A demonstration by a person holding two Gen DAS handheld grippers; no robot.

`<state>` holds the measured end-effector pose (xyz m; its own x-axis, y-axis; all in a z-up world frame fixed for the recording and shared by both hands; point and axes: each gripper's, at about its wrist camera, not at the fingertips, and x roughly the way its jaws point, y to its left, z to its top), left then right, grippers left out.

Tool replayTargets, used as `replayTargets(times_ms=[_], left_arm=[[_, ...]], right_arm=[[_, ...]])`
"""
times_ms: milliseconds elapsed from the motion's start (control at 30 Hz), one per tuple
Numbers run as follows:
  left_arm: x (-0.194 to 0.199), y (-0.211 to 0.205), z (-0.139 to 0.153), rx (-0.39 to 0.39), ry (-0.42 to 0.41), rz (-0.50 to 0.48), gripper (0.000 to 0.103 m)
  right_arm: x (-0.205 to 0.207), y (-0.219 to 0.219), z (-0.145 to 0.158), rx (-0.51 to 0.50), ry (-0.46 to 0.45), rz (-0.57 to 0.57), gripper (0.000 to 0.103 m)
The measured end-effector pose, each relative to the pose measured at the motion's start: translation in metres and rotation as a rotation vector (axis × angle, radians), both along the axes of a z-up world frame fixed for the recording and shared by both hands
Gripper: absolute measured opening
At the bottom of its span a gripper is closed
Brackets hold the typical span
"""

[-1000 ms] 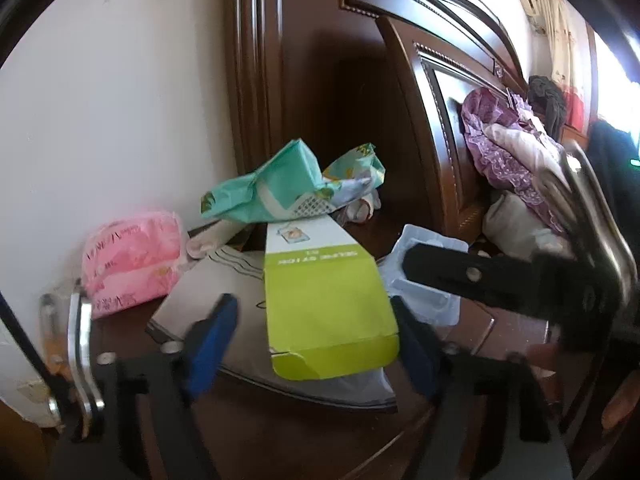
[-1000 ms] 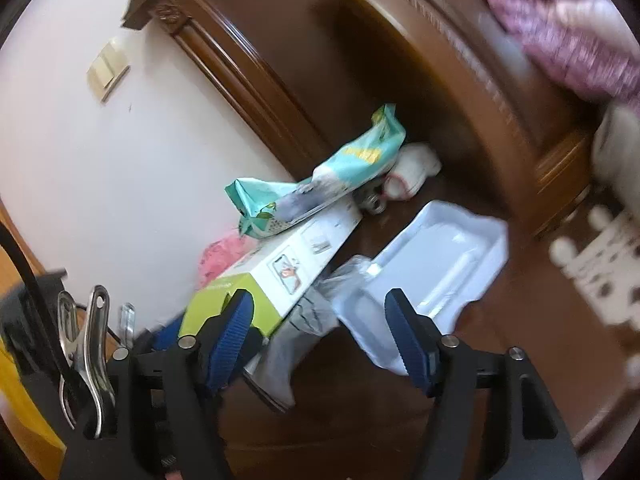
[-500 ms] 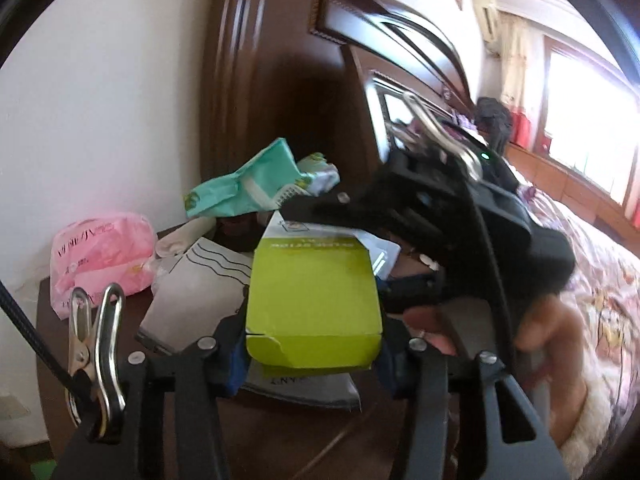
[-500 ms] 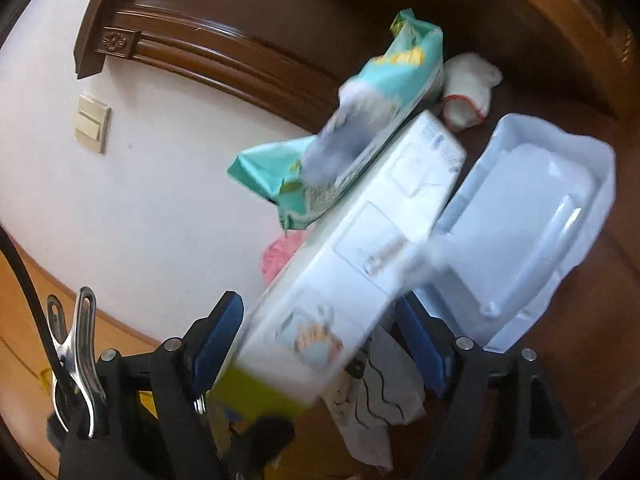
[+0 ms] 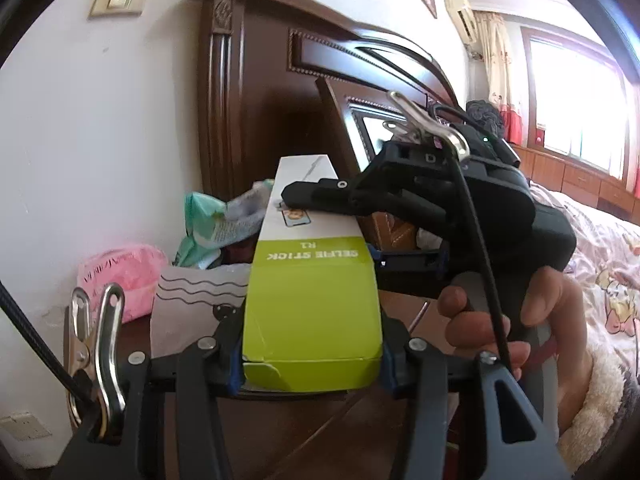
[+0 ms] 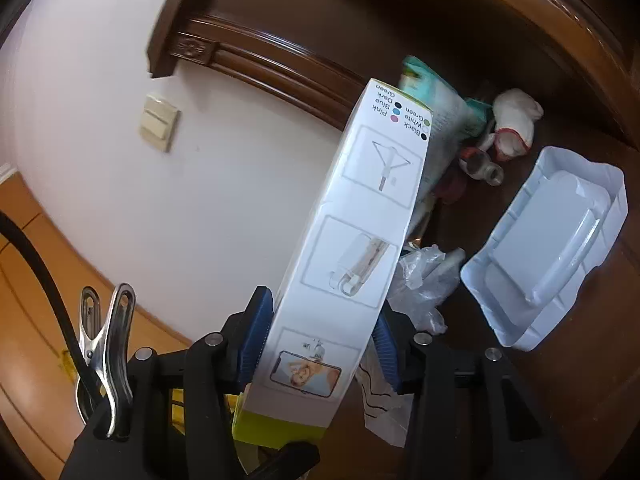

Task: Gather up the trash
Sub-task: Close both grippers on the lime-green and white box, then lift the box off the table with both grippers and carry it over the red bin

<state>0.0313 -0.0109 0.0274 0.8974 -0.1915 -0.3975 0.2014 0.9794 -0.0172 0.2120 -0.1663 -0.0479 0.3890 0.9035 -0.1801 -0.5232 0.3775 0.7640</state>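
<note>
Bedside tabletop (image 6: 560,400) beside headboard (image 5: 256,120): box (image 5: 312,300) clamped in left gripper (image 5: 312,356), right gripper (image 6: 316,344) closing on its white end; lift level, clear of headboard, before releasing either grip.

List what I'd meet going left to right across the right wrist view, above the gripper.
Wall switch → selfie stick box → crumpled clear plastic → white plastic tray. The teal packet and small bottle behind the box overlap it, so I leave them out.
</note>
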Motion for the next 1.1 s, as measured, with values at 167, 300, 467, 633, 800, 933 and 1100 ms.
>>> replayTargets(times_ms=[167,300,467,633,800,933,1100], left_arm=[[-0.016,-0.003,0.009,-0.046,-0.056,-0.031,0.052],[-0.028,-0.007,0.015,-0.039,-0.095,-0.041,0.052],[-0.027,-0.014,0.016,-0.035,-0.101,-0.05,0.052],[-0.035,-0.016,0.016,-0.033,-0.137,-0.056,0.052],[-0.042,-0.019,0.015,-0.009,-0.165,-0.05,0.052],[-0.05,-0.02,0.014,-0.001,-0.17,-0.057,0.052],[-0.059,-0.02,0.006,-0.003,-0.148,-0.07,0.052]], right_arm=[[-0.001,-0.015,0.003,0.078,0.007,0.058,0.056],[0.001,-0.028,0.0,0.121,0.055,0.044,0.066],[0.0,-0.036,-0.003,0.148,0.093,0.061,0.067],[-0.006,-0.037,-0.01,0.161,0.151,0.098,0.082],[-0.02,-0.04,-0.013,0.185,0.145,0.106,0.083],[-0.03,-0.042,-0.007,0.153,0.115,0.083,0.083],[-0.049,-0.042,0.006,0.078,0.008,0.066,0.057]])
